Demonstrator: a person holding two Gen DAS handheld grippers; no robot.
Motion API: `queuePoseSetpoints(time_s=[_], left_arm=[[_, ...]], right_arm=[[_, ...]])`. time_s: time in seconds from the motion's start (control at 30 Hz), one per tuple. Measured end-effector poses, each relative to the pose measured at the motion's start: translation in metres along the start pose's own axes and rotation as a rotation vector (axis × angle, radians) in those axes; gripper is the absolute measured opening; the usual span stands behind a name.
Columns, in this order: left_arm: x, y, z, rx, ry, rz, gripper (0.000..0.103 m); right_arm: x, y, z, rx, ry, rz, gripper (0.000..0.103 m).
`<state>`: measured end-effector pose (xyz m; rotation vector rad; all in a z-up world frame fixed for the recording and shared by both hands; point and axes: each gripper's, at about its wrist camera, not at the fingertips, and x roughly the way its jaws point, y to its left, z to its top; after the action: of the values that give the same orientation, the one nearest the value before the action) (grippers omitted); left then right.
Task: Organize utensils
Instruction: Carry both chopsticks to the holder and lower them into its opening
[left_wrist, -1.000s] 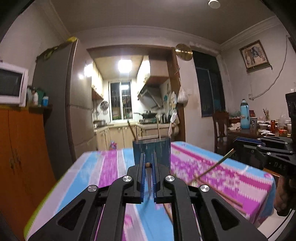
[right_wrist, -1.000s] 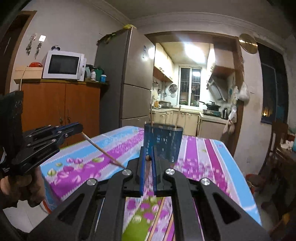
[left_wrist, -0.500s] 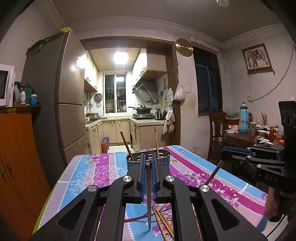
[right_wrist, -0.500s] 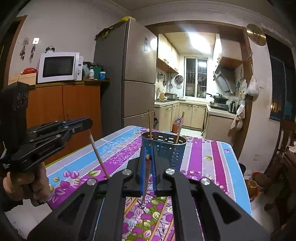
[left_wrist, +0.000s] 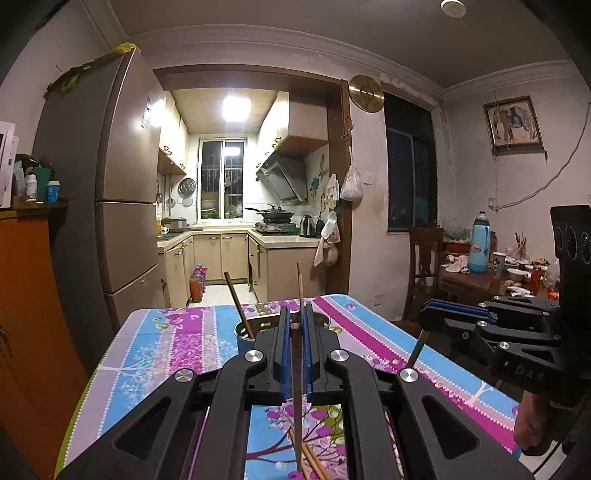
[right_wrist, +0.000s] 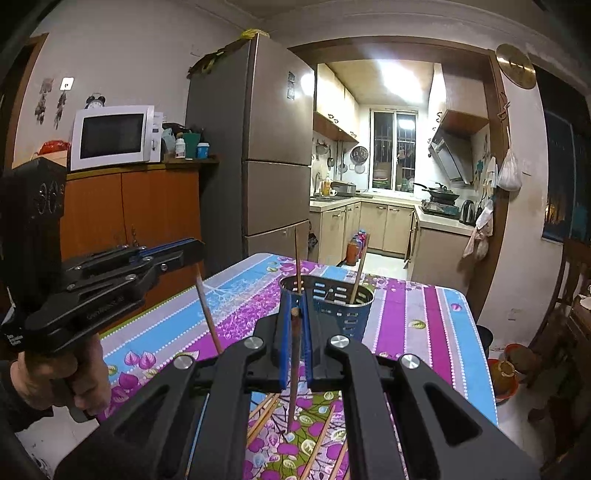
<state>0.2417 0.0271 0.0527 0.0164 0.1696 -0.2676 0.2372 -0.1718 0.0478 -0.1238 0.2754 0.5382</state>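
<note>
Chopsticks now hang near vertical, one in each tool. Left tool (left_wrist: 294, 326) is clamped on a dark chopstick (left_wrist: 296, 406); its tip points down at the worktop (left_wrist: 166, 347). Right tool (right_wrist: 294, 308) likewise pinches a chopstick (right_wrist: 293, 376), grip end up between the blue pads. A second ago both sticks lay tilted across the views and the holder appeared level with the cameras; since then both tools have risen and pitched, so the open mouth of the blue perforated utensil holder (right_wrist: 347, 310) is visible from above.

Holder position: toward the far edge of the worktop, centre. It already carries two chopsticks (right_wrist: 357, 277), leaning on its rim. Loose chopsticks (right_wrist: 317, 443) remain flat on the tablecloth near the near edge, beneath the tools.

Judgement: pick-up is done for this pair and the sticks are oriented for insertion. Each tip is short of the holder mouth, so a forward carry comes before any lowering. Two tools converging on one narrow opening risk a clash; staggering the drops seems prudent.
</note>
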Motion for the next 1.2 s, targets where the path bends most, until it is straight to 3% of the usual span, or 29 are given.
queuePoseSetpoints(time_s=[0.4, 1.2], left_arm=[[0.028, -0.002, 0.046, 0.017, -0.025, 0.011, 0.008], [0.083, 0.017, 0.166, 0.021, -0.103, 0.08, 0.008]], right_arm=[[0.02, -0.028, 0.046, 0.025, -0.019, -0.012, 0.005], [0.068, -0.062, 0.179, -0.031, -0.049, -0.055, 0.005]])
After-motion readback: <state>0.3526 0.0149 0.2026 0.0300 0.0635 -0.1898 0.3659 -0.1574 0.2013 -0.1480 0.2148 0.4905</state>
